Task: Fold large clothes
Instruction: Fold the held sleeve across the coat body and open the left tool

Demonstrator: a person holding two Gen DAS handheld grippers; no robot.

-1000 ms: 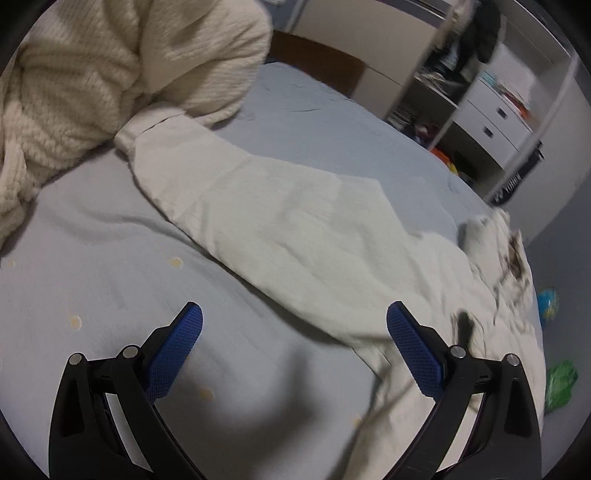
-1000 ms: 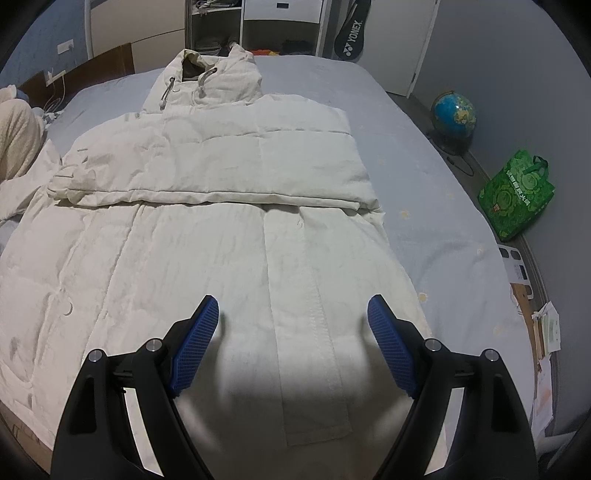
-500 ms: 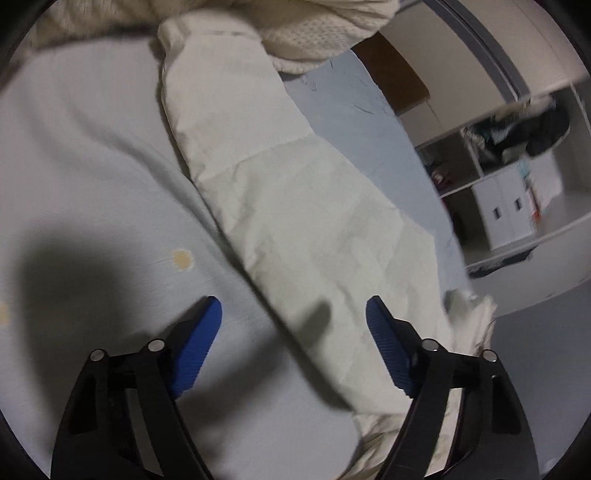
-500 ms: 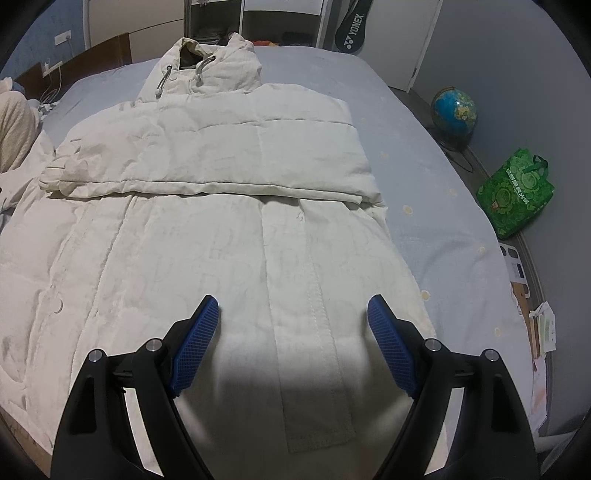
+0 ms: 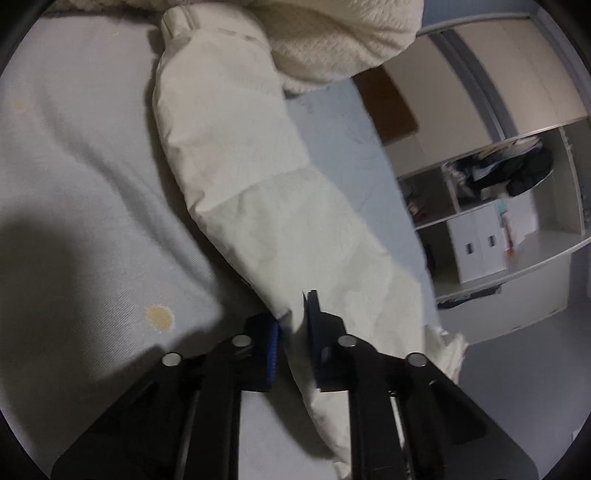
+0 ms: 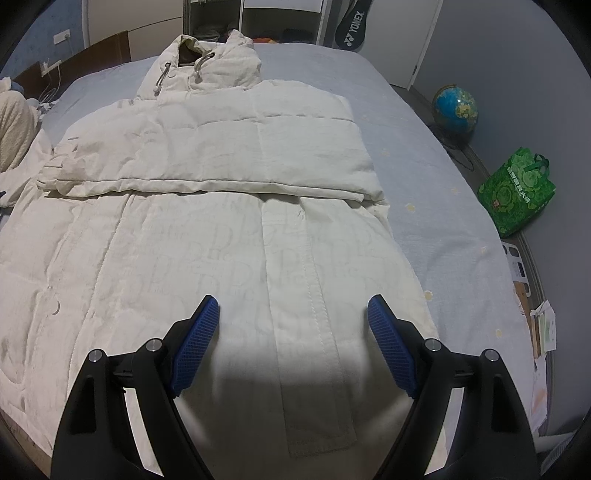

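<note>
My left gripper point(image 5: 293, 325) has just been closing, and its jaws now pinch the edge of the coat's sleeve point(image 5: 258, 177) between the blue pads. The sleeve lies stretched out across the pale blue bed point(image 5: 74, 166), its cuff end running under a cream knitted blanket point(image 5: 343, 37) heaped near the bed's far edge. Beyond the bed stand open shelves point(image 5: 491, 206) with white drawers.

My right gripper point(image 6: 291, 332) hangs spread wide above the lower front of the cream hooded coat point(image 6: 207, 258), nothing between its pads. The coat lies flat, front up, on the bed, hood point(image 6: 207, 62) toward the headboard end, hem at the near edge. The other sleeve point(image 6: 221, 155) is folded straight across the chest. On the floor past the bed's right edge stand a globe point(image 6: 456, 109) and a green bag point(image 6: 517, 190); a racket bag point(image 6: 352, 22) leans by the far wall.
</note>
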